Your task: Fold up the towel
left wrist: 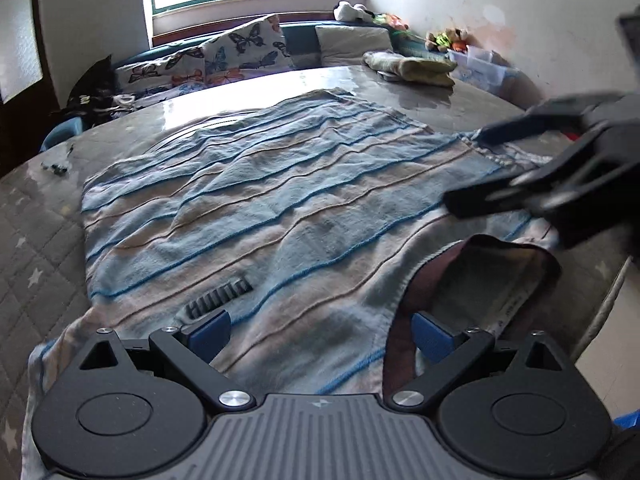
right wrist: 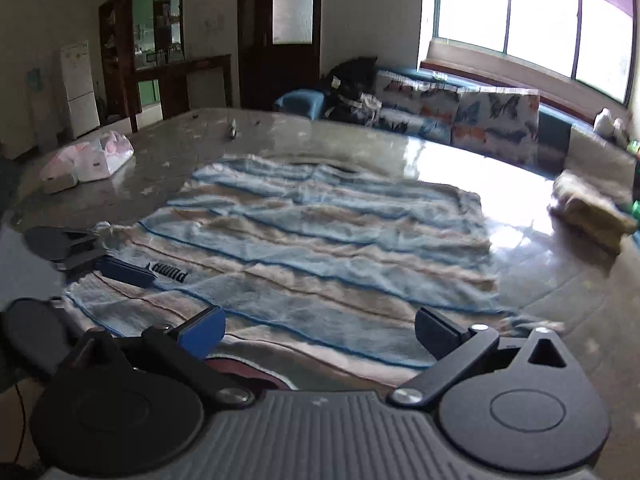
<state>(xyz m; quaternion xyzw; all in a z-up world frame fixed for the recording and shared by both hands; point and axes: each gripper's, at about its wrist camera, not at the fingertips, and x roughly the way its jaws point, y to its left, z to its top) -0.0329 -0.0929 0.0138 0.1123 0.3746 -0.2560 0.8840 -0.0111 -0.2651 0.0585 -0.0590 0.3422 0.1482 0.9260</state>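
The striped towel [left wrist: 248,200] lies spread on the table [left wrist: 40,216]. Left gripper [left wrist: 320,336] and right gripper [right wrist: 320,332], jaws apart, hover at its near edge. Seat each corner deep before clamping.

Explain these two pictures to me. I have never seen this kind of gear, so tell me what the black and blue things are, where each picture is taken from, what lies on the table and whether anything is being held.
These are handheld two-finger grippers, one in each of a person's hands, each carrying its own camera. One picture looks along the left gripper, the other along the right gripper. Both stand open over the near edge of a blue-and-beige striped towel spread on a glossy grey table. Nothing is gripped. A yellowish folded cloth lies farther back, a pink-and-white packet off to one side.
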